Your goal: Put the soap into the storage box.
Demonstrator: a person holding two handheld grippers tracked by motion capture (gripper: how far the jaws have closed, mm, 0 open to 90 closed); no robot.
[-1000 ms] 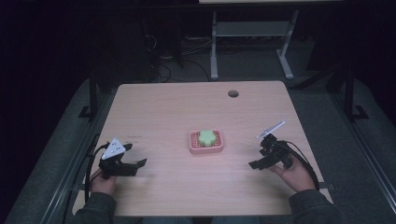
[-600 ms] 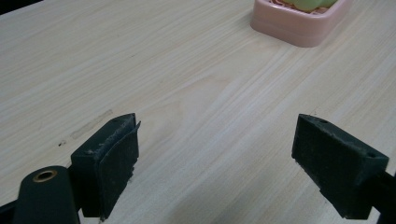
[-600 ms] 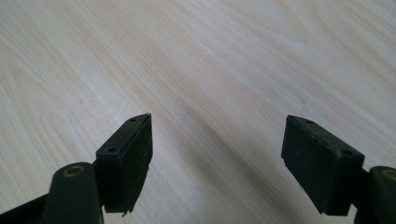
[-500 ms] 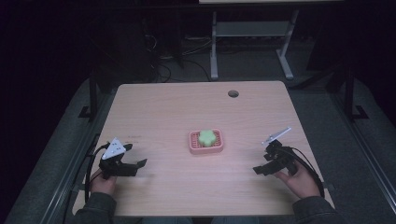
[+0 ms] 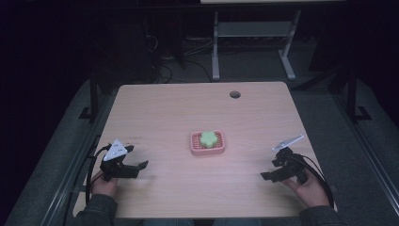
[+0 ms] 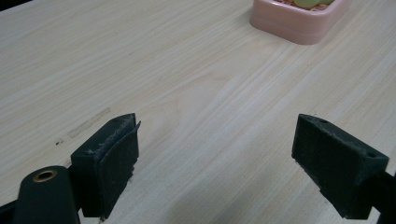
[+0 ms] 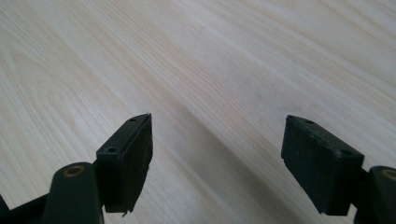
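A pink square dish with a green flower-shaped piece in it sits at the middle of the wooden table. My left gripper rests low at the table's front left, open, nothing between its jaws. In the left gripper view the open left gripper hovers over bare wood, and the pink dish lies ahead at the upper right. My right gripper is at the front right, open and empty. Bare wood lies under the right gripper in its own view.
A round cable hole is near the table's far edge. Behind the table stand a metal frame and loose cables on a dark floor. Dark rails run along both table sides.
My right gripper has drawn back toward the front edge and lower to the table. The left gripper has stayed put.
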